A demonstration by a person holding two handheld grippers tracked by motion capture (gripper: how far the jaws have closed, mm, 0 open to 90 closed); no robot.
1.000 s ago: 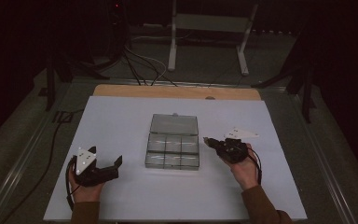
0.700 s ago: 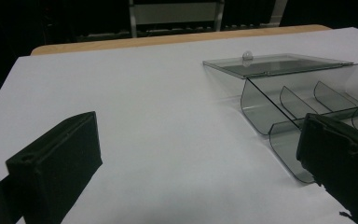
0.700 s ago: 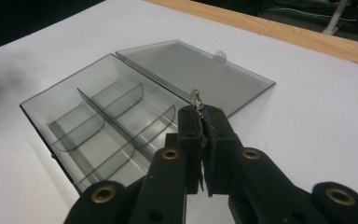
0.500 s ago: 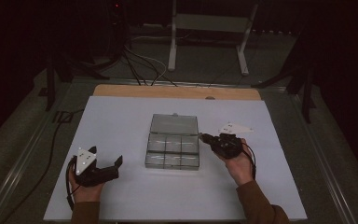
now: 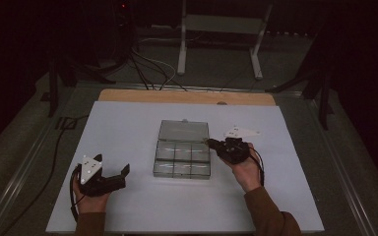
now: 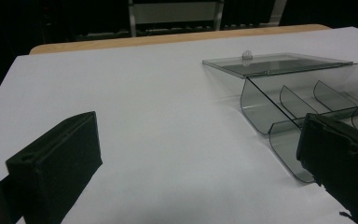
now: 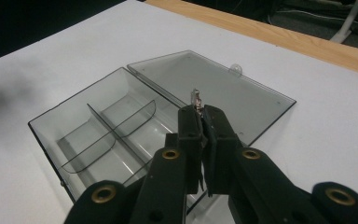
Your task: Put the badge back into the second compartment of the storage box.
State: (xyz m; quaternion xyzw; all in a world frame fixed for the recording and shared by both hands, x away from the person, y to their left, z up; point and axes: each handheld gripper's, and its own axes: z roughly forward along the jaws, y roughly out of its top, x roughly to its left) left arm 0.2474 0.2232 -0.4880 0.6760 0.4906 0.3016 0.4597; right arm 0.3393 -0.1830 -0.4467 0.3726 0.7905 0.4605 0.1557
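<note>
A clear smoky plastic box [image 5: 182, 162] with several compartments stands open mid-table, and its lid [image 5: 183, 130] lies flat behind it. My right gripper [image 5: 210, 142] hovers at the box's right edge, shut on a small silvery metal part [image 7: 196, 99] that sticks out past the tips. In the right gripper view the jaws [image 7: 201, 114] hang over the box [image 7: 107, 126] where it meets the lid [image 7: 223, 88]. My left gripper [image 5: 123, 176] rests on the mat left of the box, open and empty. The left gripper view has the box [image 6: 298, 102] ahead on the right.
A white mat [image 5: 128, 123] covers the table, with a wooden edge [image 5: 177, 96] at the far side. Cables [image 5: 142, 73] and a stand's legs [image 5: 256, 54] lie on the dark floor beyond. A cable [image 5: 54, 162] runs along the table's left side.
My right gripper has shifted left, from beside the box to over its right edge, still shut on the small part. The left gripper has stayed put.
</note>
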